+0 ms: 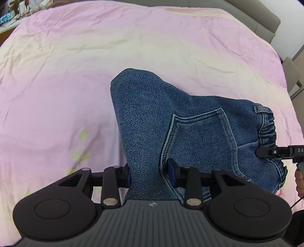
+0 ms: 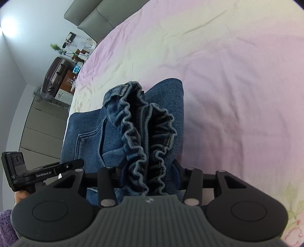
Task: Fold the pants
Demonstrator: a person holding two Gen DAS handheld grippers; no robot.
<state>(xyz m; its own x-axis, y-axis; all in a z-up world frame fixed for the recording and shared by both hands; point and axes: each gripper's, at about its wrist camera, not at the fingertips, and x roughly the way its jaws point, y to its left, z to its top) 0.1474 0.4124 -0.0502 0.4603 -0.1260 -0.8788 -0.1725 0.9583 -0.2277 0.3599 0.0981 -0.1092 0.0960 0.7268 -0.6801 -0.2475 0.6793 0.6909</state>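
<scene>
Blue denim pants [image 1: 171,117] lie bunched on a pink bedsheet [image 1: 76,66], back pocket [image 1: 201,136] facing up. My left gripper [image 1: 150,173] is shut on a fold of the denim beside the pocket. My right gripper [image 2: 150,176] is shut on the ruffled elastic waistband [image 2: 140,133] of the pants [image 2: 106,136]. The right gripper also shows at the right edge of the left wrist view [image 1: 266,152], at the waistband. The left gripper shows at the left of the right wrist view [image 2: 72,164].
The pink sheet [image 2: 228,76] covers the bed all round the pants. A grey padded headboard [image 1: 262,17] stands at the far right. A suitcase [image 2: 55,76], a cluttered desk and grey cabinets [image 2: 43,129] stand beyond the bed's edge.
</scene>
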